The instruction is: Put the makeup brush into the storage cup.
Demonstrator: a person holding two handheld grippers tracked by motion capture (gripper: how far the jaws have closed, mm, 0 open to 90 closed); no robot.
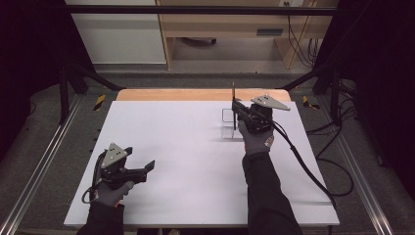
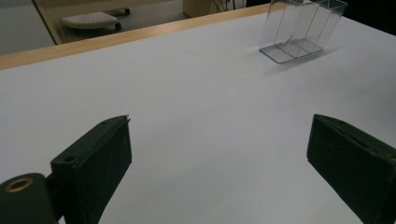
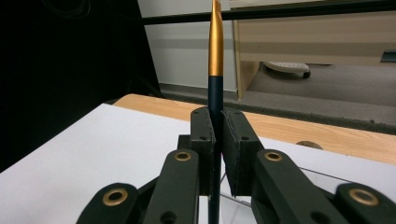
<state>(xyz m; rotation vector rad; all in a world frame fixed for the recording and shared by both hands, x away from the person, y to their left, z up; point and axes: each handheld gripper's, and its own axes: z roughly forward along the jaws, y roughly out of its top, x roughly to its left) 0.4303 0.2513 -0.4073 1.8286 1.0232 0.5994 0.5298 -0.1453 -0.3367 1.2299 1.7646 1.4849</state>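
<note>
Pen (image 3: 215,93): upright, pinched by right gripper (image 3: 217,140) above clear holder (image 2: 301,29) near table's (image 1: 186,147) far edge, aligned for dropping in.
Left gripper (image 2: 219,154): spread, empty, resting near front-left corner.

Right tongs (image 1: 235,111) clamped on an upright pen (image 1: 233,105) above a clear holder (image 1: 228,125), left tongs (image 1: 147,169) apart.

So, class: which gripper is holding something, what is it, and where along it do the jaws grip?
The right gripper clamps an upright pen on its dark barrel, below the gold section. The left gripper holds nothing.
</note>
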